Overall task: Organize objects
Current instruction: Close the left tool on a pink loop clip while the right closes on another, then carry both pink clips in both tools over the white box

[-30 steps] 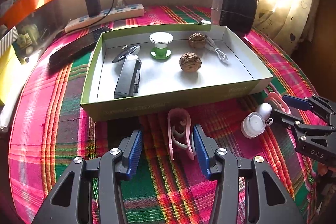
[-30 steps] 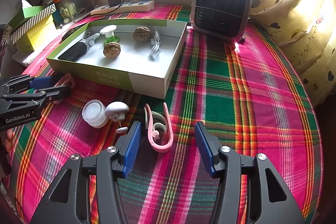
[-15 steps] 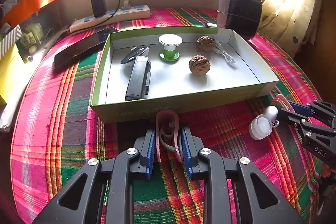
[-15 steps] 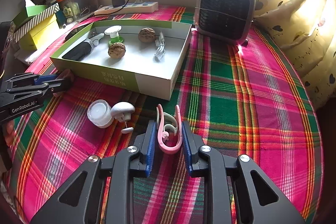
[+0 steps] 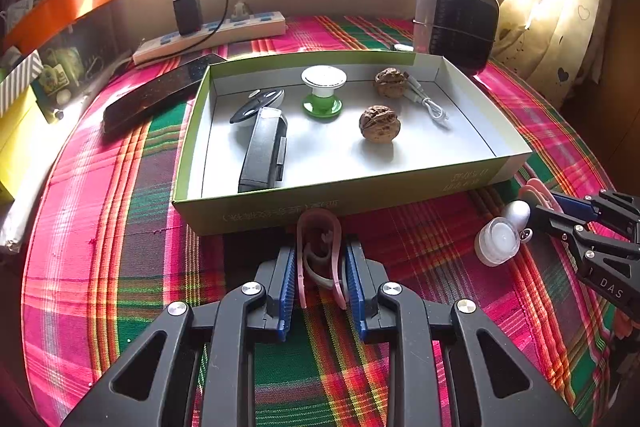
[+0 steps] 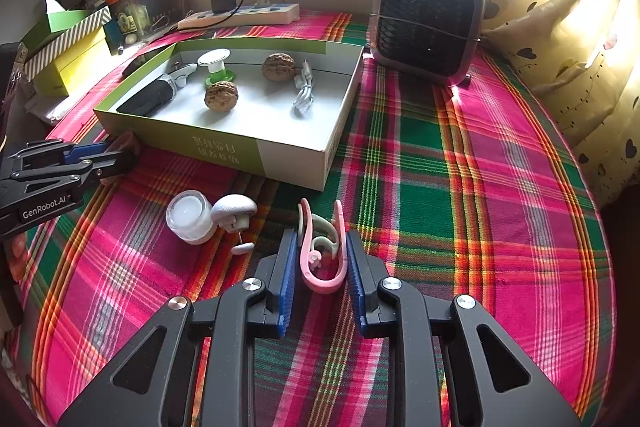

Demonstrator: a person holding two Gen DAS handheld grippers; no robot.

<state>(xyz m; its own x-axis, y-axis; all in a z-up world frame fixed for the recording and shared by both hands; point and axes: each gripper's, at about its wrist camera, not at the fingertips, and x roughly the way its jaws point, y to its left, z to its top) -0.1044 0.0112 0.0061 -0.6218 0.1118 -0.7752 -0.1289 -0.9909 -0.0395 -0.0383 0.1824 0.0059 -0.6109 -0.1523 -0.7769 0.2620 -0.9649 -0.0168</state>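
Observation:
My left gripper (image 5: 320, 267) is shut on a pink ear-hook clip (image 5: 318, 217) that lies on the plaid cloth just in front of the green-rimmed white box (image 5: 256, 215). My right gripper (image 6: 321, 259) is shut on a second pink clip (image 6: 322, 285), on the cloth near the box's right corner (image 6: 296, 163). Each gripper also shows at the edge of the other's view. Between them stand a small white jar (image 6: 188, 215) and a grey mushroom-shaped piece (image 6: 234, 207). The box holds two walnuts (image 5: 379, 125), a green and white spool (image 5: 323, 91), a white cable (image 5: 430, 103) and a black device (image 5: 264, 151).
A grey fan heater (image 6: 428, 19) stands behind the box at the right. A power strip with a charger (image 5: 212, 31) runs along the back wall. A black phone (image 5: 160, 91) lies left of the box, and yellow boxes (image 6: 68, 55) stack at far left. Curtains hang on the right.
Both grippers went from open around their pink clips to shut on them. Neither hand has shifted noticeably since closing.

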